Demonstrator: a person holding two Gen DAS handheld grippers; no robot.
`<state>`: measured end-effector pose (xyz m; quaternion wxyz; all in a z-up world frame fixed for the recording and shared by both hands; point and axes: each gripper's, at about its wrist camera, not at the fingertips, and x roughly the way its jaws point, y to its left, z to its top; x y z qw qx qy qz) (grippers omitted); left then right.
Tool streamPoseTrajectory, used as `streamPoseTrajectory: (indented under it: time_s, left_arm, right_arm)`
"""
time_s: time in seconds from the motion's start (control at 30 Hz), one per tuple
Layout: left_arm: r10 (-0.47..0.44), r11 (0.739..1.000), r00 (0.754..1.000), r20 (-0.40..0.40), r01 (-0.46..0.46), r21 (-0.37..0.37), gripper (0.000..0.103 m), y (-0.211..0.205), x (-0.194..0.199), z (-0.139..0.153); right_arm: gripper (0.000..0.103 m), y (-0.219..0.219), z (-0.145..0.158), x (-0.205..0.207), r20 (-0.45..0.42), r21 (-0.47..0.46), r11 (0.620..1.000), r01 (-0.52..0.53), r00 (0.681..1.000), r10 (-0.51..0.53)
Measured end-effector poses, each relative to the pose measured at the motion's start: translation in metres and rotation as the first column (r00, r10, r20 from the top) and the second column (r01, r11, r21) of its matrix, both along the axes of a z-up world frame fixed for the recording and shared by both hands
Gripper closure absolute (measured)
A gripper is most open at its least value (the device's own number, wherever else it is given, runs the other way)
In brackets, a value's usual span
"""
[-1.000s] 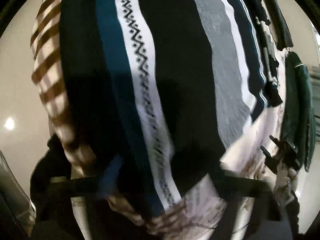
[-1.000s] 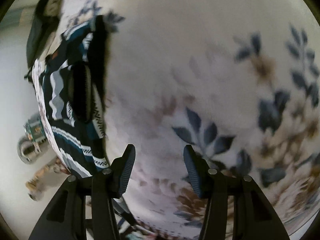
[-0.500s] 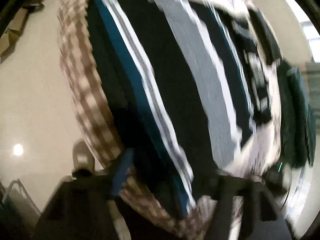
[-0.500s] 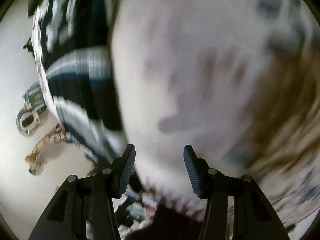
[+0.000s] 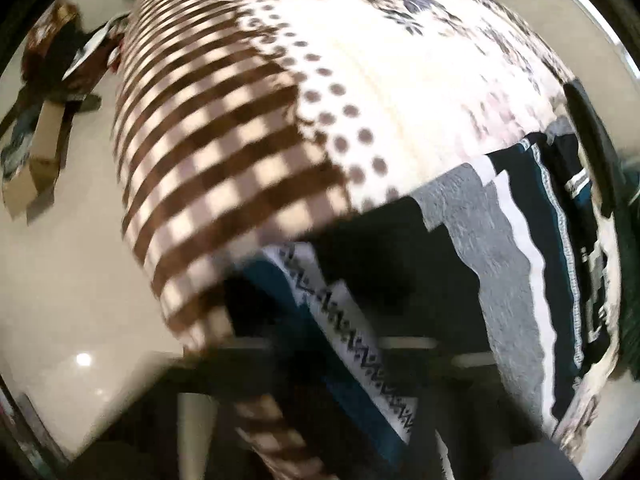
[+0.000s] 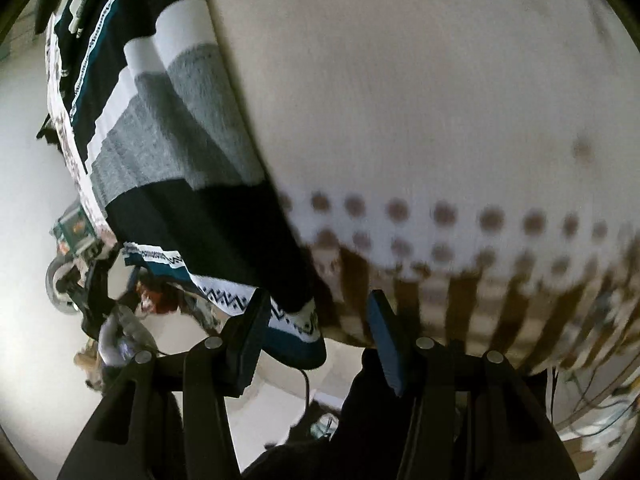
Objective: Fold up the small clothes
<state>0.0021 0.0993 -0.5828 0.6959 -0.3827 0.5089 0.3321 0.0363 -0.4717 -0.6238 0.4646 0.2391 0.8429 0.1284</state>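
Observation:
A striped knit garment (image 5: 500,264) in black, grey, white and teal with a zigzag band lies on a table covered by a patterned cloth (image 5: 240,128). In the right wrist view the garment (image 6: 168,132) lies at the left, its zigzag hem hanging over the near table edge. My right gripper (image 6: 316,320) is open and empty, with the hem corner between its fingers (image 6: 252,336). My left gripper (image 5: 352,360) is blurred at the bottom of its view, with the garment's zigzag band over it; its jaws are not clear.
The cloth (image 6: 440,100) has brown checks, dots and flowers. Dark green clothes (image 5: 628,280) lie at the far right. A cardboard box (image 5: 36,160) stands on the floor at left. Cables and clutter (image 6: 96,280) lie on the floor beside the table.
Both grippers have pulled back toward the near table edge. The garment now looks shorter, with layered stripe edges. The right gripper stays open.

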Motion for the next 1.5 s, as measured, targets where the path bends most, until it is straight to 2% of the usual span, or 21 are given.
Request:
streamPoseTrajectory:
  time_s: [0.1,0.27,0.4,0.6,0.63,0.67,0.87,0.93,1.0,1.07,1.1,1.13,1.17,1.2,1.27,1.33,1.43,1.47,1.5]
  left_arm:
    - [0.030,1.000,0.998,0.054,-0.030,0.001,0.100,0.015,0.000,0.006]
    - [0.086,0.996,0.988,0.129,-0.081,-0.045,0.100,0.041,-0.022,0.016]
    - [0.088,0.994,0.985,0.149,-0.077,-0.075,0.100,0.058,-0.029,0.015]
    - [0.040,0.997,0.988,0.149,-0.029,-0.070,0.100,0.058,-0.028,0.014]
    - [0.045,0.997,0.987,0.153,-0.034,-0.075,0.100,0.059,-0.030,0.014]
    - [0.048,0.996,0.987,0.155,-0.036,-0.076,0.100,0.059,-0.031,0.015]
    - [0.063,0.993,0.986,0.154,-0.047,-0.107,0.100,0.064,-0.044,0.005]
    - [0.032,0.992,0.990,0.139,-0.015,-0.123,0.099,0.064,-0.040,-0.001]
    - [-0.015,0.991,0.994,0.105,0.028,-0.128,0.096,0.059,-0.032,0.005]
    - [-0.087,0.990,0.995,0.055,0.092,-0.103,0.095,0.049,-0.024,0.017]
    - [-0.137,0.988,0.990,0.034,0.139,-0.063,0.095,0.040,-0.021,0.029]
    - [-0.191,0.981,0.981,0.024,0.192,-0.012,0.089,0.027,-0.018,0.045]
    - [-0.246,0.968,0.969,0.000,0.245,0.050,0.079,0.011,-0.017,0.062]
    - [-0.283,0.955,0.959,-0.016,0.283,0.089,0.073,-0.004,-0.017,0.075]
    - [-0.348,0.931,0.937,-0.005,0.346,0.114,0.049,-0.034,-0.019,0.095]
    - [-0.415,0.902,0.910,-0.005,0.412,0.127,0.041,-0.077,-0.019,0.112]
    - [-0.566,0.820,0.824,-0.011,0.565,0.097,0.041,-0.161,-0.006,0.121]
    - [-0.621,0.781,0.784,-0.018,0.620,0.077,0.041,-0.192,0.000,0.119]
    - [-0.690,0.721,0.723,-0.034,0.691,0.047,0.041,-0.236,0.007,0.111]
  right_arm:
    - [0.051,-0.004,0.005,-0.017,0.017,-0.024,0.999,0.046,0.999,-0.046]
    - [0.051,0.002,0.009,-0.034,0.034,-0.041,0.995,0.088,0.996,-0.087]
    - [0.051,0.006,0.011,-0.045,0.045,-0.060,0.993,0.099,0.994,-0.097]
    - [0.051,0.016,0.001,-0.054,0.045,-0.045,0.987,0.153,0.988,-0.151]
    - [0.080,0.021,0.000,-0.056,0.058,-0.037,0.986,0.161,0.986,-0.159]
    - [0.097,0.024,0.002,-0.058,0.086,-0.064,0.986,0.152,0.985,-0.146]
    - [0.098,0.050,0.013,-0.074,0.138,-0.152,0.987,0.050,0.990,-0.029]
    - [0.097,0.059,0.010,-0.072,0.130,-0.165,0.986,0.015,0.992,0.007]
    - [0.095,0.068,0.007,-0.065,0.132,-0.198,0.978,-0.065,0.987,0.093]
    - [0.075,0.077,0.008,-0.057,0.109,-0.190,0.975,-0.116,0.984,0.138]
    - [0.067,0.077,0.011,-0.055,0.095,-0.158,0.981,-0.114,0.987,0.130]
    - [0.047,0.076,0.015,-0.052,0.088,-0.128,0.986,-0.103,0.989,0.114]
    - [0.036,0.070,0.024,-0.047,0.089,-0.107,0.990,-0.090,0.991,0.100]
    - [0.036,0.061,0.032,-0.043,0.096,-0.094,0.992,-0.083,0.991,0.092]
    - [0.036,0.049,0.049,-0.033,0.105,-0.076,0.994,-0.072,0.991,0.080]
    - [0.036,0.030,0.064,-0.019,0.112,-0.065,0.996,-0.053,0.992,0.060]
    - [0.036,0.002,0.085,0.013,0.133,-0.048,0.999,-0.017,0.991,0.023]
    - [0.036,-0.012,0.093,0.032,0.155,-0.045,0.999,-0.010,0.988,0.017]
    - [0.036,-0.021,0.094,0.047,0.168,-0.044,0.999,-0.011,0.986,0.018]
